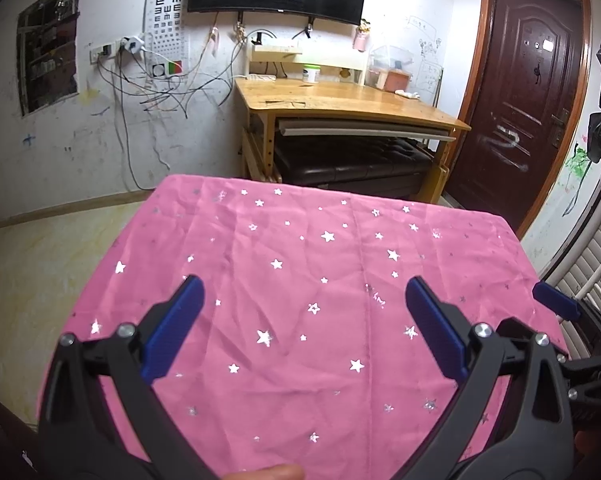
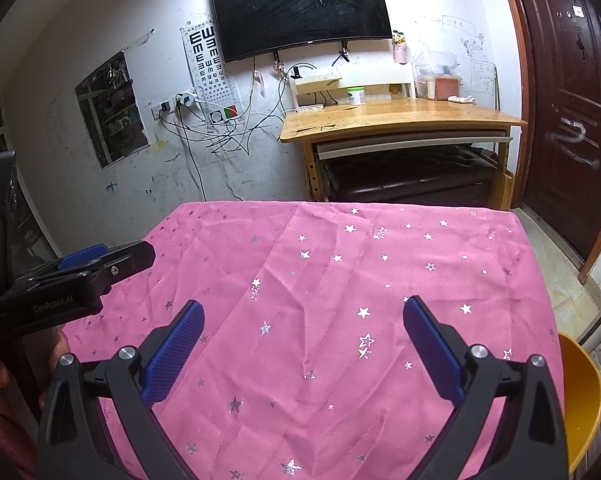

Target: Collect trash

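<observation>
Left gripper (image 1: 304, 300): tongs spread wide, blue pads well apart, nothing between them; it hangs above the near half of the pink cloth, pointing toward the far wall.
Right gripper (image 2: 302, 312): tongs likewise spread wide and empty, held over the same cloth, just beside its partner.
Mutual view: the left gripper's body shows at the left edge of the right wrist view, and one blue pad of the right gripper shows at the right edge of the left wrist view.
Pink cloth (image 1: 300, 240): star-printed fabric spread over a table, creased; its visible surface carries no loose item in either view.
Trash: none can be made out on the cloth, on the floor (image 1: 40, 248) or elsewhere nearby; no bin or bag shows either.
Reading of stage: a cloth without litter fits both a table already cleared and one where the litter lies out of view; the pictures do not settle which.
Handling, as judgement: since no piece is visible, weight, stiffness and slipperiness cannot be assessed. Household litter is commonly light and crushable, which would favour a pinch across the thickest fold or edge, yet this is supposition only.
Caution: the cloth itself is soft and loose, so pads closing low over it could catch a crease and drag it.
Yellow chair (image 2: 580, 392): at the table's right edge, near the right gripper.
Wooden desk (image 1: 340, 100): against the far wall, well apart, holding a white jar (image 1: 311, 73) and boxes; whether any of these counts as trash cannot be told.
</observation>
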A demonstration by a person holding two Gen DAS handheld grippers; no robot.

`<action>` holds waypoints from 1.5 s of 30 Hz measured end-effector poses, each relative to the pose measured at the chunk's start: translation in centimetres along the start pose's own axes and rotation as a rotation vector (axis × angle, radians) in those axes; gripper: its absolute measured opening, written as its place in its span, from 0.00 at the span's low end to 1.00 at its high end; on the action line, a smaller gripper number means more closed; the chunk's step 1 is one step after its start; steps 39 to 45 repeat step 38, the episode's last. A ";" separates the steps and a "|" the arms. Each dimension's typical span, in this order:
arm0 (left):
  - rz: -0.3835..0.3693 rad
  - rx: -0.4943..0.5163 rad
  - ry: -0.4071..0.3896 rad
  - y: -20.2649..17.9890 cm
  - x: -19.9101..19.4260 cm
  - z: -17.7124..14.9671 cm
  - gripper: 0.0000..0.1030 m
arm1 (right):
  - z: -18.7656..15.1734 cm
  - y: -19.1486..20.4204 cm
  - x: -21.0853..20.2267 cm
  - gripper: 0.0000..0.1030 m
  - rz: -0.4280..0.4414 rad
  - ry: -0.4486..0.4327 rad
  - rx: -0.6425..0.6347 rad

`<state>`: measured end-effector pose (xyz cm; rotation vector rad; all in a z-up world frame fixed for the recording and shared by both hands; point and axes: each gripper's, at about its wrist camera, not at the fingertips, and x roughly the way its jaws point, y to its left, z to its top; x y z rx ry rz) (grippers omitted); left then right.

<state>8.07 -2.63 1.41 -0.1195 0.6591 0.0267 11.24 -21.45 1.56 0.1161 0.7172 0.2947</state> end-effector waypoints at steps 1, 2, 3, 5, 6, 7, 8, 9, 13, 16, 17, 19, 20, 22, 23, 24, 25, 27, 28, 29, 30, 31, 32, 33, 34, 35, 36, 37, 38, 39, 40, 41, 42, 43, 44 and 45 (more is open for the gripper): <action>-0.001 -0.001 0.000 0.0 0.0 0.0 0.94 | 0.0 0.0 0.0 0.91 0.000 0.001 0.000; -0.001 -0.001 0.000 0.0 0.0 0.0 0.94 | 0.0 0.0 0.0 0.91 0.000 0.001 0.000; -0.001 -0.001 0.000 0.0 0.0 0.0 0.94 | 0.0 0.0 0.0 0.91 0.000 0.000 0.000; 0.000 -0.001 -0.001 0.0 0.0 0.0 0.94 | 0.0 0.0 0.0 0.91 0.000 0.001 0.000; 0.000 -0.001 0.000 0.1 0.0 0.0 0.94 | 0.0 0.0 0.0 0.91 0.000 0.000 -0.001; 0.000 -0.001 0.000 0.1 0.0 0.0 0.94 | 0.0 0.0 0.0 0.91 0.000 0.000 0.000; 0.001 0.001 0.001 0.1 0.0 0.0 0.94 | 0.0 0.0 0.0 0.91 0.000 0.000 0.000; 0.000 0.000 0.000 0.1 0.0 0.0 0.94 | 0.0 0.0 0.0 0.91 0.001 0.000 -0.001; 0.000 -0.001 0.000 0.1 0.0 0.0 0.94 | 0.0 0.0 -0.1 0.91 0.001 0.000 -0.001; 0.000 -0.001 0.001 0.1 0.0 0.1 0.94 | 0.1 0.0 -0.1 0.91 0.001 0.000 -0.001; 0.000 -0.001 0.000 0.1 0.0 0.1 0.94 | 0.1 0.0 -0.1 0.91 0.002 0.001 -0.002; 0.004 0.002 -0.005 0.2 -0.1 0.0 0.94 | 0.1 0.0 -0.1 0.91 0.002 0.001 -0.002; 0.005 0.003 -0.008 0.3 -0.1 -0.1 0.94 | 0.1 0.0 -0.1 0.91 0.003 0.001 -0.001; 0.008 0.011 -0.016 0.3 -0.3 -0.3 0.94 | 0.1 0.0 -0.1 0.91 0.001 0.001 -0.001; 0.009 0.015 -0.018 0.2 -0.3 -0.4 0.94 | 0.0 0.0 -0.1 0.91 0.001 0.000 0.000; 0.008 0.019 -0.018 0.1 -0.4 -0.4 0.94 | 0.0 0.0 -0.1 0.91 0.002 0.000 0.000; 0.006 0.019 -0.016 0.2 -0.4 -0.4 0.94 | 0.0 0.1 -0.1 0.91 0.000 0.000 -0.001; 0.004 0.018 -0.010 0.2 -0.3 -0.5 0.94 | 0.0 0.1 -0.1 0.91 0.001 0.001 -0.002; 0.005 0.019 -0.008 0.0 -0.3 -0.4 0.94 | 0.0 0.1 -0.1 0.91 0.001 -0.001 0.000; 0.006 0.021 -0.006 0.0 -0.2 -0.3 0.94 | 0.0 0.0 -0.1 0.91 0.001 -0.001 0.001; 0.005 0.022 -0.004 0.0 -0.1 -0.3 0.94 | 0.1 0.0 0.0 0.91 0.001 0.000 0.001; 0.005 0.024 -0.001 -0.1 -0.1 -0.3 0.94 | 0.0 0.1 -0.1 0.91 0.000 0.001 0.000; 0.007 0.027 0.000 -0.1 -0.1 -0.3 0.94 | 0.0 0.0 0.0 0.91 -0.001 0.001 0.001; 0.008 0.028 0.000 -0.2 0.0 -0.2 0.94 | 0.0 0.0 0.0 0.91 0.000 0.002 0.001; 0.007 0.027 0.002 -0.2 0.0 -0.2 0.94 | 0.1 0.0 0.1 0.91 -0.001 0.002 0.001; 0.004 0.026 0.005 -0.2 0.0 -0.2 0.94 | 0.1 0.0 0.1 0.91 -0.002 0.002 0.002; 0.003 0.026 0.007 -0.2 0.1 -0.2 0.94 | 0.1 -0.1 0.2 0.91 -0.001 0.003 0.004; 0.004 0.027 0.007 -0.3 0.1 -0.1 0.94 | 0.1 -0.1 0.2 0.91 -0.002 0.003 0.005; 0.005 0.028 0.007 -0.3 0.1 -0.1 0.94 | 0.1 -0.1 0.3 0.91 -0.002 0.003 0.005; 0.005 0.028 0.007 -0.3 0.1 -0.1 0.94 | 0.1 -0.1 0.3 0.91 -0.002 0.003 0.005; 0.005 0.028 0.007 -0.3 0.1 -0.1 0.94 | 0.1 -0.1 0.3 0.91 -0.002 0.003 0.005; 0.005 0.028 0.007 -0.3 0.1 -0.1 0.94 | 0.1 -0.1 0.3 0.91 -0.002 0.003 0.005; 0.005 0.028 0.007 -0.3 0.1 -0.1 0.94 | 0.1 -0.1 0.3 0.91 -0.002 0.003 0.005; 0.005 0.028 0.007 -0.3 0.1 -0.1 0.94 | 0.1 -0.1 0.3 0.91 -0.002 0.003 0.005; 0.005 0.028 0.007 -0.3 0.1 -0.1 0.94 | 0.1 -0.1 0.3 0.91 -0.002 0.003 0.005; 0.005 0.028 0.007 -0.3 0.1 -0.1 0.94 | 0.1 -0.1 0.3 0.91 -0.002 0.003 0.005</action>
